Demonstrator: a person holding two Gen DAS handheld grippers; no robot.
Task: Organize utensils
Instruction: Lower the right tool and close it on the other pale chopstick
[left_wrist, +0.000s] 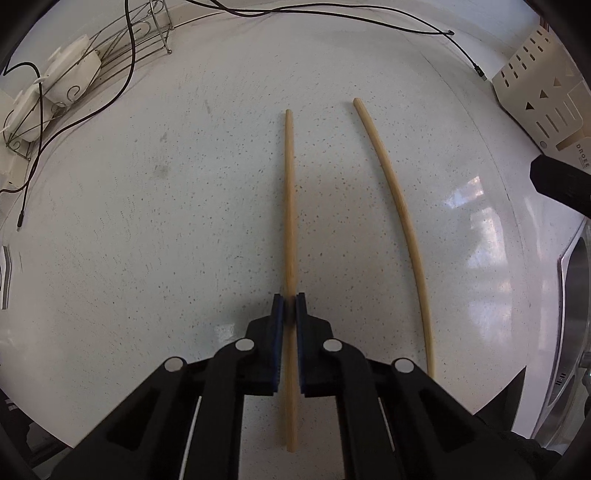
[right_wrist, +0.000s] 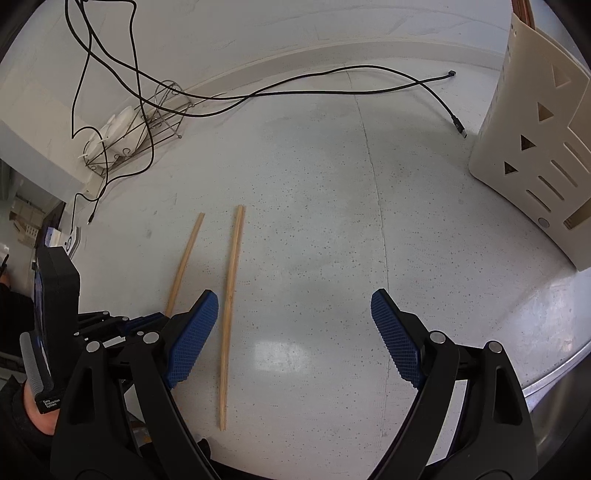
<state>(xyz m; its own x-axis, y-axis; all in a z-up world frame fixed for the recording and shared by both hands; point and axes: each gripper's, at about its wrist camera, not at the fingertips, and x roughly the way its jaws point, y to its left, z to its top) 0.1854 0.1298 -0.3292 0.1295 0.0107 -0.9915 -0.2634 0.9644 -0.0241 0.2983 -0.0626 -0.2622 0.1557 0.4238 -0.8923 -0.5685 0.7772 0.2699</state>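
Cables (left_wrist: 122, 85) and a wire rack (left_wrist: 74, 85) sit far left on the counter (left_wrist: 147, 240). Left gripper (left_wrist: 290, 306), pointing down, is clamped on one chopstick (left_wrist: 289, 206) w/ the grip near its lower end; second chopstick (left_wrist: 397, 221) lies apart to its right. Right gripper (right_wrist: 293, 314) hangs wide open, empty. Utensil holder (right_wrist: 535, 147) stands far right. Risk: off-centre grip, so the stick could pivot or slip when lifted.

Two chopsticks (left_wrist: 289, 206) (left_wrist: 393, 206) side by side on counter (left_wrist: 147, 221); wire rack (left_wrist: 110, 48) far left, utensil holder (left_wrist: 546, 99) far right.
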